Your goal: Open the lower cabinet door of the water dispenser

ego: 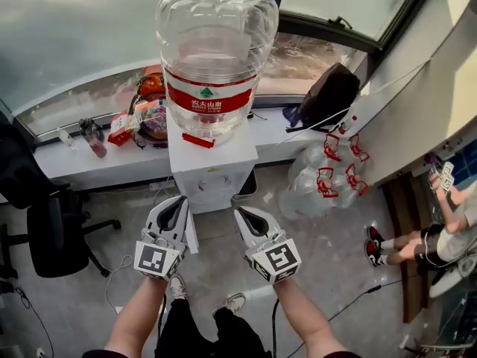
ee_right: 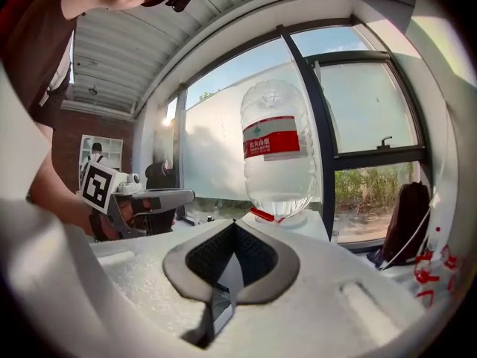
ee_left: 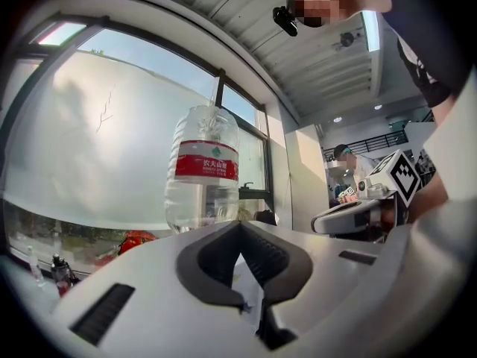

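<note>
Looking steeply down on the white water dispenser (ego: 211,171), dead centre, backed against the windowsill (ego: 74,159). Can't make out the lower cabinet door from up here. Only spotting a white panel edge (ego: 192,233) low at the dispenser's six o'clock; door or not, impossible to say. Topped with a big clear water bottle (ego: 215,51), red label round it. Out at seven o'clock of the dispenser, the left gripper (ego: 179,201), fingers pressed together on nothing, just beside that panel edge. At five o'clock, the right gripper (ego: 241,215), fingers likewise squeezed tight, empty. Both pointing towards the dispenser. Further out: snack packets (ego: 141,114) on the sill at ten o'clock, black bag (ego: 328,95) at two, empty bottles (ego: 320,177) on the floor (ego: 335,259) at three, office chair (ego: 56,237) at eight, seated person (ego: 440,237) at four.
</note>
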Available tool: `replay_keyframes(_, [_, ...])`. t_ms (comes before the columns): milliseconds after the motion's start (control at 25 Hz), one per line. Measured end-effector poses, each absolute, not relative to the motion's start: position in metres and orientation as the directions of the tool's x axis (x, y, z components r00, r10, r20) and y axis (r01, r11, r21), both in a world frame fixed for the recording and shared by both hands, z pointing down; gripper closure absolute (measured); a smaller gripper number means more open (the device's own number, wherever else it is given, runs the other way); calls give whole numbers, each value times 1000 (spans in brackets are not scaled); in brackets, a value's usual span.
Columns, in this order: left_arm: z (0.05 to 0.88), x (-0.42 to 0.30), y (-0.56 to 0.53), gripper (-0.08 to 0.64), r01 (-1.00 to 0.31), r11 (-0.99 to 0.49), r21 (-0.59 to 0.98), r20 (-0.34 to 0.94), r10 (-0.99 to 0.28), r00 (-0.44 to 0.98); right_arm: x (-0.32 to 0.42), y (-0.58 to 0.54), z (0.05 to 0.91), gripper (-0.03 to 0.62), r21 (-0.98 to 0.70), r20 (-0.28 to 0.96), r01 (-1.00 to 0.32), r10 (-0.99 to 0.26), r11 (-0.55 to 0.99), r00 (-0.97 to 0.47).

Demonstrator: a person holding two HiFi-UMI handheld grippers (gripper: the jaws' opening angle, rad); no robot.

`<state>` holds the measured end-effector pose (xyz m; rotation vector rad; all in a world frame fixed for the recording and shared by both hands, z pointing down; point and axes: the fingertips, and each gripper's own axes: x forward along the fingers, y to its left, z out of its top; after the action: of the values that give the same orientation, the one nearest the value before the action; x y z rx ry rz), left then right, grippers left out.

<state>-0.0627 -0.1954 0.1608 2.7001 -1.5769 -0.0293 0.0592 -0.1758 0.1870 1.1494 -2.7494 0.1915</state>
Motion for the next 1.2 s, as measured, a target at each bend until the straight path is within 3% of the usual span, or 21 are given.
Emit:
replay_keyframes(600, [36, -58, -163, 554, -843, -535, -65, -93, -837, 539, 91, -165, 74, 589, -25, 113, -770, -763, 638, -636])
replay_keyframes(1200, [-14, -73, -119, 554, -862, -500, -81, -174, -845, 506, 158, -140, 34, 589, -45, 53, -845, -844, 532, -534])
